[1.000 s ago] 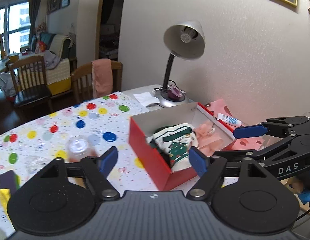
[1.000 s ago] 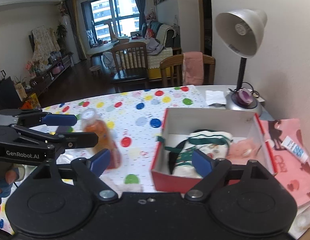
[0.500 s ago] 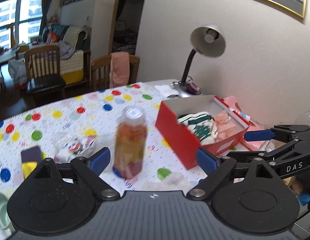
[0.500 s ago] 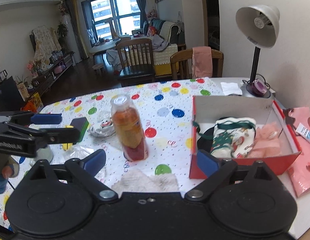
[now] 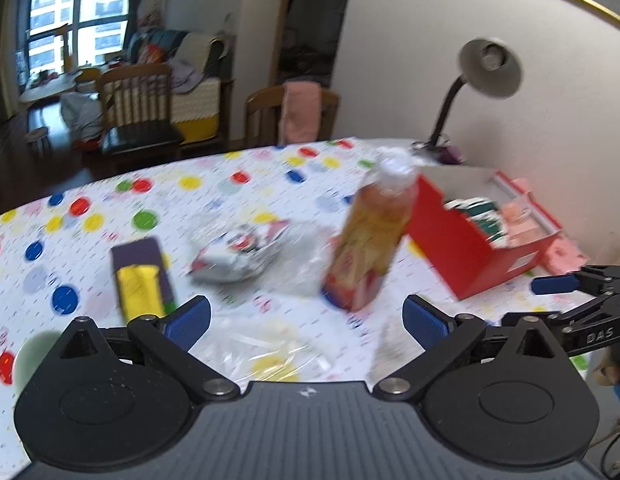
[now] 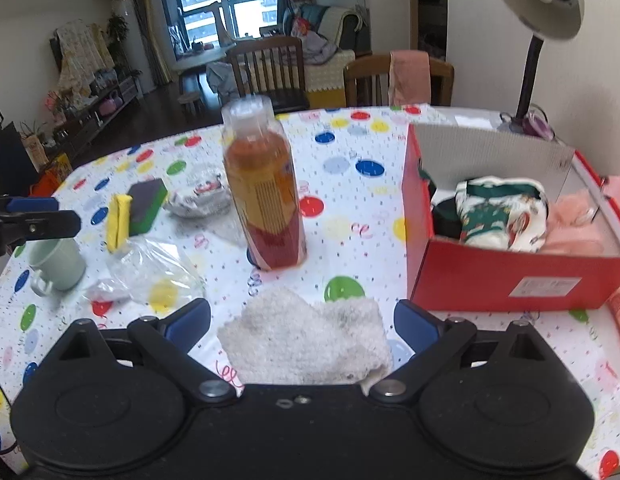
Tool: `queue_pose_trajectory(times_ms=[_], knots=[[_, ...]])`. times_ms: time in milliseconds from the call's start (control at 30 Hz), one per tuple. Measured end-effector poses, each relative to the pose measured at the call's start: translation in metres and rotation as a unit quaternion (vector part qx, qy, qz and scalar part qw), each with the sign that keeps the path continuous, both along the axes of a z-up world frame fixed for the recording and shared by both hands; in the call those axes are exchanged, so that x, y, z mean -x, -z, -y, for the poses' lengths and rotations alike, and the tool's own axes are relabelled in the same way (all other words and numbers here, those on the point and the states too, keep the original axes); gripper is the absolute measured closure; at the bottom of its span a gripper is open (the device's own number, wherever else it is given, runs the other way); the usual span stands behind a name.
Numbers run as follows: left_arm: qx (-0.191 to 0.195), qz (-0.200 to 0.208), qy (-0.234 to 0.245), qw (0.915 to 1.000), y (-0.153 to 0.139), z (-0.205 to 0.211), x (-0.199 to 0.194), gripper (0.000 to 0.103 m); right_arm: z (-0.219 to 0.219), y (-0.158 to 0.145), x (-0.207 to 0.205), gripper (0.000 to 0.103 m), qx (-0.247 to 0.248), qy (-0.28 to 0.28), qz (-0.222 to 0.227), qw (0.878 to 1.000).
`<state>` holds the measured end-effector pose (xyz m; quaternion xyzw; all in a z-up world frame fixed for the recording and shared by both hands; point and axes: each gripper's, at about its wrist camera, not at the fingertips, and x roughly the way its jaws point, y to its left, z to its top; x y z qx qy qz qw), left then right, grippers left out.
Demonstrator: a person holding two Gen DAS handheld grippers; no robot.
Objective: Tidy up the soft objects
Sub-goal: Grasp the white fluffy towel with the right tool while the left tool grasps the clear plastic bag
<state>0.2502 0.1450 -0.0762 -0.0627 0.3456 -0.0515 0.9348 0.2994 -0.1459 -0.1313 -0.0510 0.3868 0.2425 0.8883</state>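
Note:
A red box (image 6: pixel 510 280) stands at the table's right and holds a green-and-white sock (image 6: pixel 502 212) and a pink soft item (image 6: pixel 574 220); it also shows in the left wrist view (image 5: pixel 470 252). A white fuzzy cloth (image 6: pixel 306 340) lies on the table right between my right gripper's open fingers. My right gripper (image 6: pixel 302 322) is open and empty. My left gripper (image 5: pixel 306 320) is open and empty, above a clear plastic bag (image 5: pixel 270 352). The right gripper's fingertips (image 5: pixel 558 284) show at the left wrist view's right edge.
An orange drink bottle (image 6: pixel 266 192) stands mid-table. A yellow-green sponge (image 6: pixel 134 208), a crumpled wrapper (image 6: pixel 202 196), a clear bag (image 6: pixel 150 272) and a green mug (image 6: pixel 58 264) lie at the left. A desk lamp (image 6: pixel 538 12) stands behind the box. Chairs (image 6: pixel 266 68) stand beyond the table.
Both grippers have drawn back and left from the red box. The bottle, sponge and white cloth have come into view; the cloth now lies between the right fingers.

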Motion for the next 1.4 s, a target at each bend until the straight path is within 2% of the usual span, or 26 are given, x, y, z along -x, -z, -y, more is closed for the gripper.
queue_pose_trajectory(times_ms=[400,600,733,1067,1133,1267,1333,1400], knots=[[-0.012,-0.015,-0.017,0.9997,0.057,-0.029,0.000,0.000,-0.014,0.046,-0.017,0.005,0.035,0.001,-0.028,0.999],[-0.019,-0.045,-0.010,0.9987,0.089,-0.032,-0.004,0.000,-0.015,0.067,-0.027,0.005,0.046,0.003,-0.052,0.998],[-0.039,-0.054,-0.006,0.9977,0.103,-0.029,-0.007,0.000,-0.018,0.076,-0.031,0.005,0.053,-0.003,-0.062,0.997],[-0.057,-0.081,-0.023,0.9948,0.128,-0.036,-0.017,0.001,-0.026,0.092,-0.034,0.005,0.082,-0.020,-0.073,0.994],[-0.059,-0.083,-0.029,0.9944,0.130,-0.037,-0.019,0.004,-0.029,0.095,-0.033,0.007,0.093,-0.023,-0.071,0.993],[-0.054,-0.092,-0.030,0.9938,0.132,-0.038,-0.022,0.024,-0.037,0.098,-0.027,0.011,0.123,-0.035,-0.058,0.990],[-0.057,-0.092,-0.030,0.9936,0.132,-0.038,-0.022,0.030,-0.038,0.098,-0.026,0.014,0.128,-0.032,-0.058,0.990],[-0.057,-0.091,-0.031,0.9938,0.131,-0.037,-0.022,0.041,-0.039,0.098,-0.026,0.017,0.130,-0.028,-0.058,0.989]])
